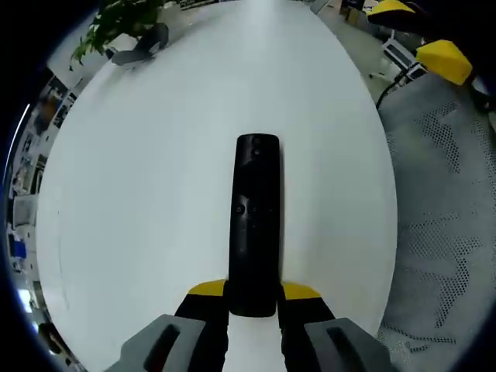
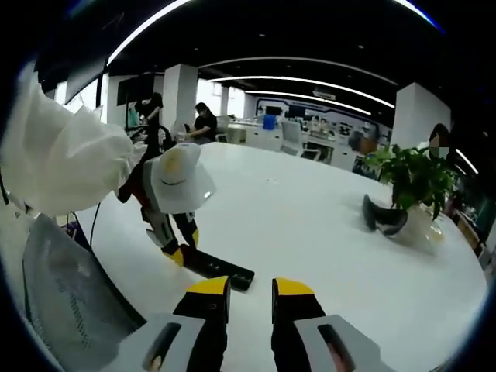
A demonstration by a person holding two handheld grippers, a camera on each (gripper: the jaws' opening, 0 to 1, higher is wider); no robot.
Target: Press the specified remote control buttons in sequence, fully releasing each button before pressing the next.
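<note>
Remote control (image 1: 256, 225): a long black bar lying flat on the white table (image 1: 155, 201), its near end between the left gripper's fingers, its far end pointing away across the tabletop; small buttons show faintly near its middle. In the right gripper view it (image 2: 221, 269) lies ahead and slightly left of the right gripper, with one end free and the other end held.
Left gripper (image 1: 253, 298): its yellow-tipped fingers (image 1: 205, 290) sit on either side of the remote's near end, pinching it. In the right gripper view it (image 2: 180, 246) comes down onto the remote from the left, under a person's white sleeve (image 2: 62, 163).
Right gripper (image 2: 249, 292): its fingers (image 2: 208, 287) are spread, with a bare gap of table between the yellow tips, holding nothing; it hangs near the free end of the remote, not touching it.
Table: large, white, rounded in outline.
Potted plant (image 2: 415, 182): green leaves in a pale pot, on the far right part of the table in the right gripper view; in the left gripper view it (image 1: 116, 23) is at the far left edge.
Dark object (image 2: 381, 215): just beside the plant's pot, its kind unclear.
Floor (image 1: 442, 194): grey and speckled, to the right of the table.
Background: an office with desks, white columns and people standing well beyond the table.
</note>
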